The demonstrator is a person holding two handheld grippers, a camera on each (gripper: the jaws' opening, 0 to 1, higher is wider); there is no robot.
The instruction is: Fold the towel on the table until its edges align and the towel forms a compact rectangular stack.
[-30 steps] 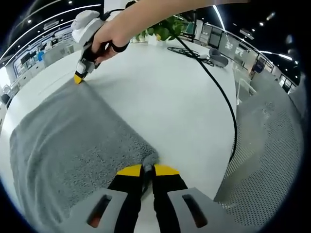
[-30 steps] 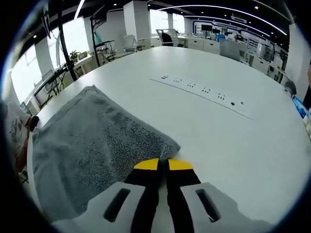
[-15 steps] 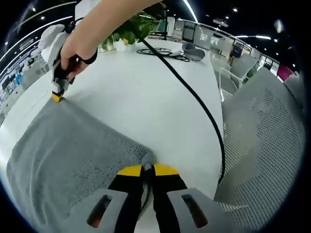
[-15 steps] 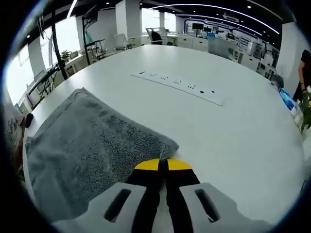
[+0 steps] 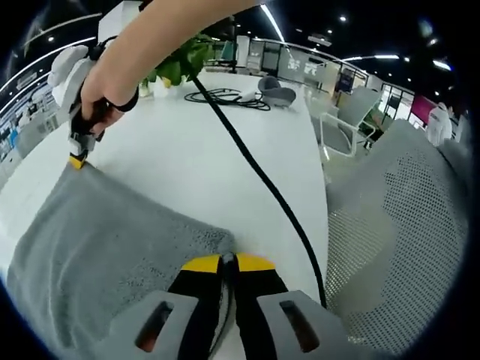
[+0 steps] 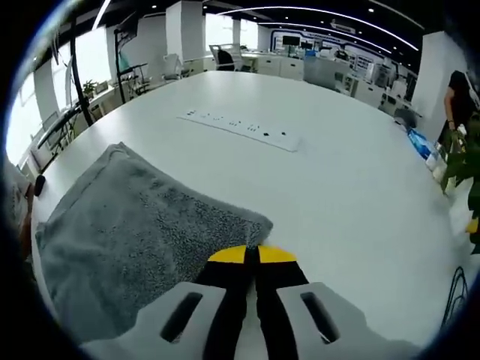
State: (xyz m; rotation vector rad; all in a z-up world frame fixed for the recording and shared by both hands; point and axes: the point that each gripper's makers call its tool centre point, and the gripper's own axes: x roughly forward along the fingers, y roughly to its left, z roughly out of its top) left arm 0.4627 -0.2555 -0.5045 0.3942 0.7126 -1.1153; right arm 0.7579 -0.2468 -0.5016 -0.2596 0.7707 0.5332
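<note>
The grey towel (image 5: 97, 247) is spread on the white table (image 5: 195, 157), w/ one corner pinched by each gripper, presumably so a whole edge can be lifted and carried over evenly for a fold; holding both corners at once should keep that edge taut and straight. In the left gripper view, the left gripper (image 5: 227, 264) is seen at 6 o'clock, yellow tips pressed together w/ the towel corner trapped between them, no gap visible. The right gripper (image 5: 76, 160) is seen at approx. 10 o'clock in the same view, held by a hand (image 5: 101, 79), its yellow tip meeting the far towel corner; jaws there are too small to be judged. In the right gripper view the right gripper (image 6: 251, 255) sits at 6 o'clock, tips clamped narrow on its towel (image 6: 127, 240) corner, cloth bunched slightly just above them. The towel lies from 6 to 9 o'clock in both views, flat, apparently one layer at the held edge. A black cable (image 5: 262, 180) is draped across the table toward 5 o'clock, clear of the towel. A power strip (image 6: 238, 127) lies at 12 o'clock, well apart.
</note>
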